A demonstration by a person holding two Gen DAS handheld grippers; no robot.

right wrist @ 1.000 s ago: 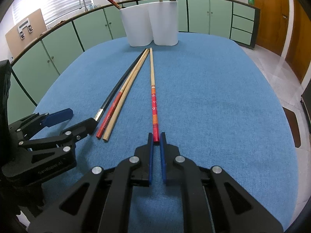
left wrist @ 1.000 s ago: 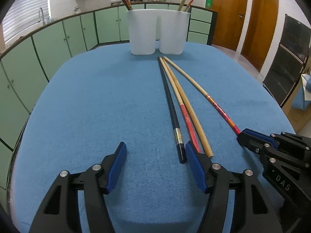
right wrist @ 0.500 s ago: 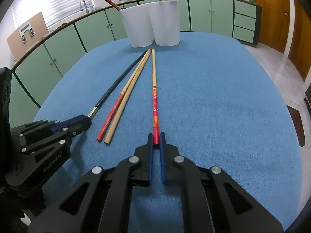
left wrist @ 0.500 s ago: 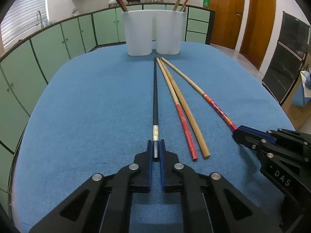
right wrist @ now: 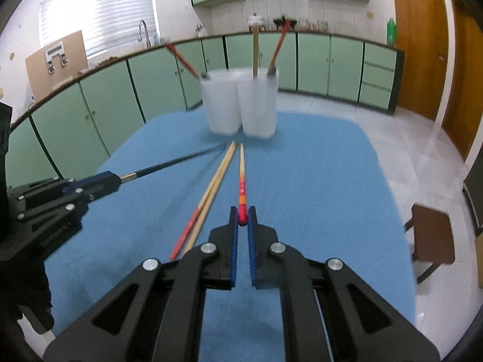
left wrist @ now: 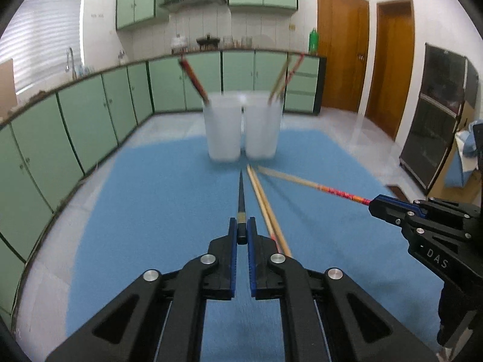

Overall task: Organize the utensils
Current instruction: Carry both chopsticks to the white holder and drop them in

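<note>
My left claw (left wrist: 242, 231) is closed on the thick end of the black chopstick (left wrist: 241, 194). Its blue pads (left wrist: 231, 241) press the stick from both sides. The stick runs forward from the claw, with its thin tip pointing at the white holder (left wrist: 241, 128).

My right claw (right wrist: 242, 219) is closed on the red end of the red-patterned chopstick (right wrist: 241, 178). This stick also points its pale tip at the holder. From the left wrist camera, the right claw (left wrist: 389, 208) appears to the right of the holder, gripping the same stick (left wrist: 317, 185).

The holder stands at the far end of the blue cloth (left wrist: 151, 211). It has two compartments side by side. One reddish stick (left wrist: 193, 78) leans out of the left compartment. Two sticks (left wrist: 282, 80) lean out of the right compartment.

Two more chopsticks (right wrist: 208, 199) lie side by side on the cloth, between the two gripped sticks. One is plain wood; the other has a red end. Their tips lie just in front of the holder. I cannot tell whether the tips of the gripped sticks touch the cloth.
</note>
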